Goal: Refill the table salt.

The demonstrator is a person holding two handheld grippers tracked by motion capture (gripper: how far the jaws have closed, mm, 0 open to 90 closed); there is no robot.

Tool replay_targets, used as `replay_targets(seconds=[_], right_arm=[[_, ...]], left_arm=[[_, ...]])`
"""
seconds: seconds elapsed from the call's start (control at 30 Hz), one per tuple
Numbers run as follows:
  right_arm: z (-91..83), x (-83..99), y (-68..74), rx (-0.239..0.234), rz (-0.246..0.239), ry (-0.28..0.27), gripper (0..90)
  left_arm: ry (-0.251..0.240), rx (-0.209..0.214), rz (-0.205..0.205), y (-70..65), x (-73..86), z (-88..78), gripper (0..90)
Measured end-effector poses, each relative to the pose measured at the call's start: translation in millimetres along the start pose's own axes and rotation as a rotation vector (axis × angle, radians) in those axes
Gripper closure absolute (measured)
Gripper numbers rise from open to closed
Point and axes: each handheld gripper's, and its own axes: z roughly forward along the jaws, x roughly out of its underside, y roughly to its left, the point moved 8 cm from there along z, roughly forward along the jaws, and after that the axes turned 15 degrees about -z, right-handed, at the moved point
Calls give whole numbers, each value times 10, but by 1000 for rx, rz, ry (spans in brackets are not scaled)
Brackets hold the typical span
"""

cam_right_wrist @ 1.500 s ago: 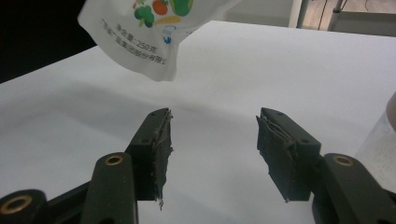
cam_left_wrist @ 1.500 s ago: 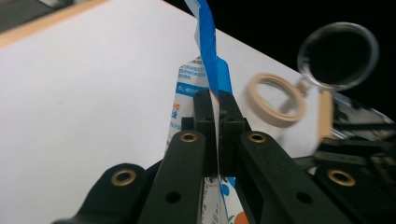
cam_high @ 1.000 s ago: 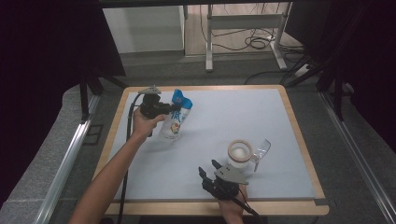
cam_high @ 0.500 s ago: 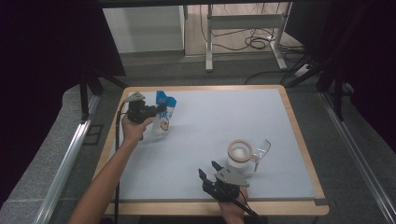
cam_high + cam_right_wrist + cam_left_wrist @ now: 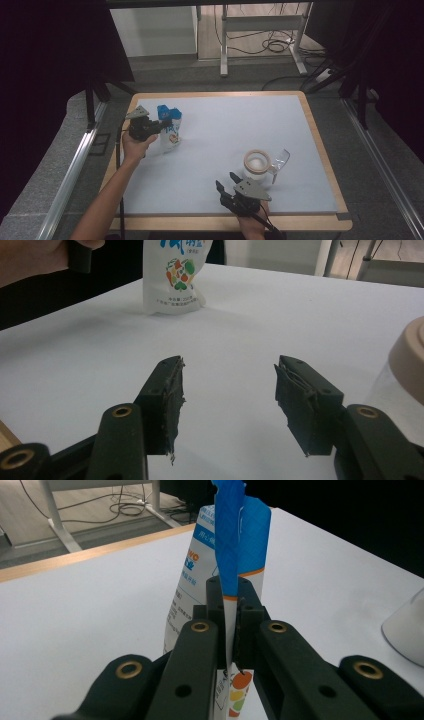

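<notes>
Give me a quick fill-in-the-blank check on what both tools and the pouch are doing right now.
1. The left tool is shut on the ____ edge of the pouch.
2. The pouch stands ____ on the white mat.
3. The right tool has its jaws ____ with nothing between them.
4. The jar beside the right tool has a ____ lid lying next to it.

Missing words: top; upright; open; clear

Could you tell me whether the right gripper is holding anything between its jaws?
No, the right gripper has its jaws standing apart with bare white table between them.
</notes>
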Motion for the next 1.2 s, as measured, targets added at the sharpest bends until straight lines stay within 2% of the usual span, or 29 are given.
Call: replay_targets(seconds=[0.1, 0.37, 0.53, 0.7, 0.9, 1.07, 1.2], right_arm=[[-17, 1, -33, 6, 7, -5, 450], [-66, 0, -111, 16, 16, -14, 448], [-70, 4, -123, 16, 18, -14, 447], [-67, -6, -117, 16, 17, -14, 445], [-74, -4, -131, 20, 21, -15, 444], [-79, -1, -141, 23, 18, -15, 445], [-80, 0, -146, 24, 19, -16, 445]], left_arm=[[2, -6, 6, 5, 22, -33, 887], [-14, -10, -23, 61, 52, -96, 882], [-18, -9, -22, 83, 74, -133, 876], [-12, -7, -24, 90, 90, -120, 853], [-15, -8, -15, 78, 90, -81, 796], [-15, -10, -23, 81, 90, -56, 744], [-13, -11, -12, 64, 89, -47, 781]])
